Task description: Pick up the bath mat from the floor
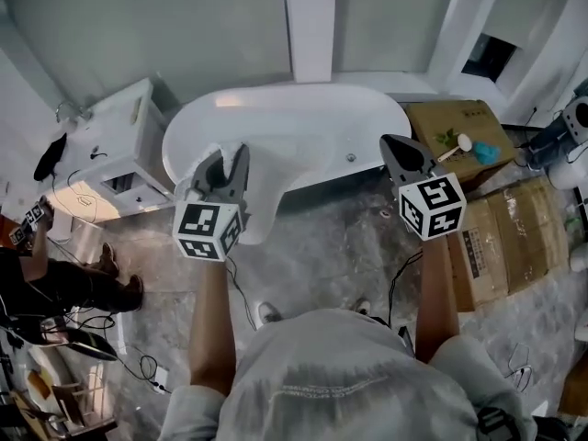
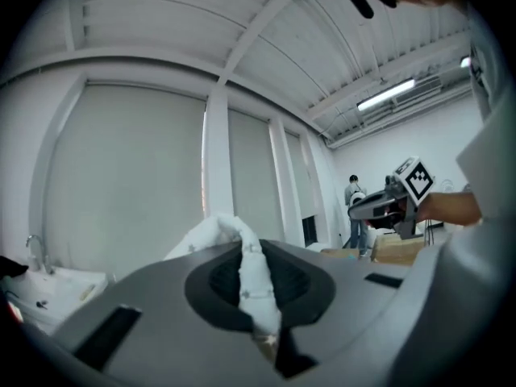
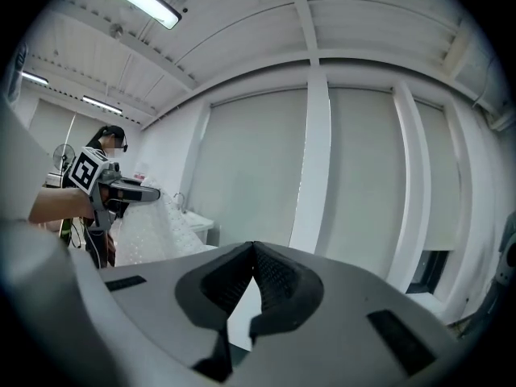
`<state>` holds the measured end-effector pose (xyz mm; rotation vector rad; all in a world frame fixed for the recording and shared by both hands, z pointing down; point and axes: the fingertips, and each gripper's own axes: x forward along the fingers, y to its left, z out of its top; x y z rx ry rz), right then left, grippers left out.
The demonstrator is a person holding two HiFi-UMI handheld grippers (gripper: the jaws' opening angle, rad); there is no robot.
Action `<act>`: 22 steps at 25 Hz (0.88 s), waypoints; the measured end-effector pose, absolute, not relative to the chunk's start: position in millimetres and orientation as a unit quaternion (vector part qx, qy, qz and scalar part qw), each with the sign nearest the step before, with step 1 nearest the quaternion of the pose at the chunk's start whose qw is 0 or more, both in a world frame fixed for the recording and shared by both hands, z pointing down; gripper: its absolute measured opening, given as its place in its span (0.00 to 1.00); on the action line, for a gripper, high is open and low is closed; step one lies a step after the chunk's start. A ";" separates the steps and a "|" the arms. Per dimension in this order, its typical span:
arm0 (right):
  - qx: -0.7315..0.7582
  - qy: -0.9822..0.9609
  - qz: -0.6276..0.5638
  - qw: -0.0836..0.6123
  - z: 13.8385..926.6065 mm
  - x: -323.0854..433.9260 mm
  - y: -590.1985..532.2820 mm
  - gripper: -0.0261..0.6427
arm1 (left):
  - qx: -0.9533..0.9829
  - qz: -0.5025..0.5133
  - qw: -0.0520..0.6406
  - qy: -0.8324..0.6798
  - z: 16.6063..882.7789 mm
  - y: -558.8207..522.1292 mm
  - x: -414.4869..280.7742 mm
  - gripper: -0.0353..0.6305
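Note:
The white bath mat (image 1: 267,200) hangs off the floor from my left gripper (image 1: 227,154), draped in front of the white bathtub (image 1: 367,108). In the left gripper view a fold of the mat (image 2: 251,276) is pinched between the shut jaws. My right gripper (image 1: 391,146) is held up to the right, apart from the mat. Its jaws (image 3: 252,245) meet at the tips with nothing between them. From the right gripper view I see the left gripper (image 3: 121,190) with the dotted mat (image 3: 157,232) hanging below it. The right gripper (image 2: 385,205) also shows in the left gripper view.
Cardboard boxes (image 1: 501,237) lie on the floor at the right, and one (image 1: 455,122) stands by the tub's end. A white cabinet (image 1: 119,145) is at the left. Another person (image 1: 55,283) stands at the far left. Cables (image 1: 241,292) trail over the marbled floor.

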<state>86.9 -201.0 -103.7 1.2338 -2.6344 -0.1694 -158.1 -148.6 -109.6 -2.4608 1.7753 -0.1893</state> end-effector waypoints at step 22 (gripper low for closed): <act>0.395 -0.911 -0.063 0.104 -128.9 66.1 -213.9 0.06 | -0.802 -0.034 0.119 0.585 -174.2 -143.6 -170.0 0.09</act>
